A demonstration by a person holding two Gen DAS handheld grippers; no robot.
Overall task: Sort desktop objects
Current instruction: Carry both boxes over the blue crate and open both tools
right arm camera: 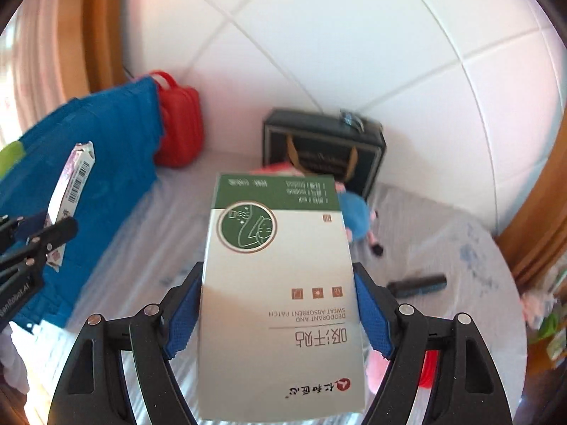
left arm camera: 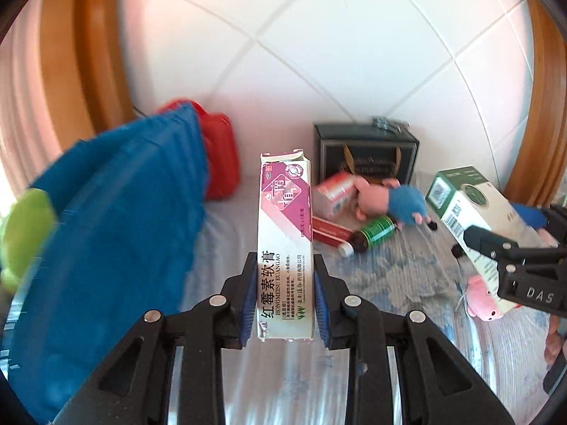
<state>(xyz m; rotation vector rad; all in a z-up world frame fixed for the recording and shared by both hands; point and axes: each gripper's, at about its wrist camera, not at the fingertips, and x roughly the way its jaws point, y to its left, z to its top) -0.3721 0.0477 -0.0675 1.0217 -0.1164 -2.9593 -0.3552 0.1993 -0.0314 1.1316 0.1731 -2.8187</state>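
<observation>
A long white and purple ointment box (left arm camera: pixel 283 212) stands upright between the blue pads of my left gripper (left arm camera: pixel 285 261), which is shut on its lower part and holds it above the bed sheet. In the right wrist view that box (right arm camera: pixel 72 180) and the left gripper (right arm camera: pixel 53 239) appear at the left edge. My right gripper (right arm camera: pixel 278 271) is shut on a wide green and white deodorant patch box (right arm camera: pixel 276 354), pads pressing both long sides. From the left wrist view this box (left arm camera: pixel 460 205) sits at the right in the right gripper (left arm camera: pixel 496 248).
On the patterned sheet (left arm camera: pixel 407 276) lie a pig plush in blue (left arm camera: pixel 389 202), a brown bottle with a green label (left arm camera: pixel 372 235), a red tube (left arm camera: pixel 329 232) and a small pink plush (left arm camera: pixel 483 299). A dark gift box (left arm camera: pixel 365 152) and a red case (left arm camera: pixel 219 156) stand by the tiled wall. A blue fabric bin (left arm camera: pixel 117 230) fills the left.
</observation>
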